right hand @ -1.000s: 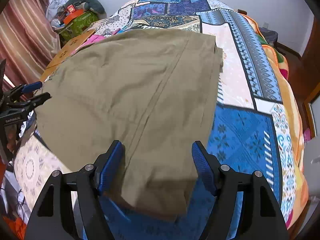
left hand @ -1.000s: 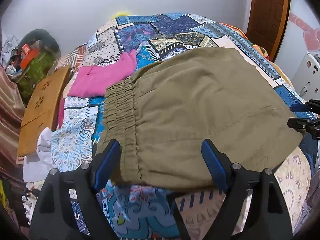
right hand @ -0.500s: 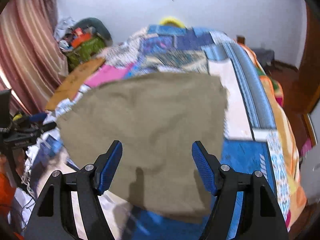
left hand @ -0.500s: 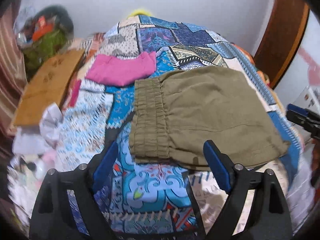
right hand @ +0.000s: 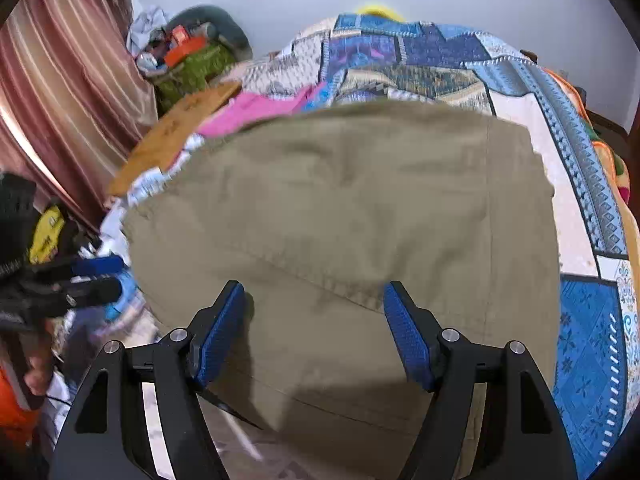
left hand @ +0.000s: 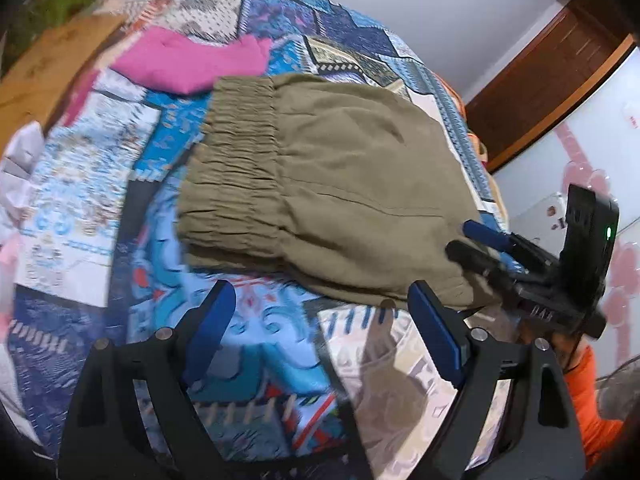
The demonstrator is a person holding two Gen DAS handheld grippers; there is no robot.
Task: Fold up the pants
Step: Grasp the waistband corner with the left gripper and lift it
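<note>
The olive pants (left hand: pixel 340 184) lie folded flat on the patterned bedspread, elastic waistband (left hand: pixel 236 160) to the left in the left wrist view. They fill the middle of the right wrist view (right hand: pixel 352 216). My left gripper (left hand: pixel 320 332) is open and empty, hovering over the bedspread just short of the pants' near edge. My right gripper (right hand: pixel 316 328) is open and empty above the pants' near part. It also shows in the left wrist view (left hand: pixel 476 244) at the pants' right end. The left gripper shows at the left of the right wrist view (right hand: pixel 92 276).
A pink garment (left hand: pixel 188 60) lies on the patchwork bedspread (left hand: pixel 280 344) beyond the waistband. A wooden board (right hand: pixel 180 124) and a pile of bags (right hand: pixel 192 52) sit at the bed's left by a striped curtain (right hand: pixel 68 92). A brown door (left hand: pixel 552 72) stands at the right.
Both grippers drew back from the pants, staying open. The left view then swung right and closer to the pants' near edge; the right gripper came back low over the pants.
</note>
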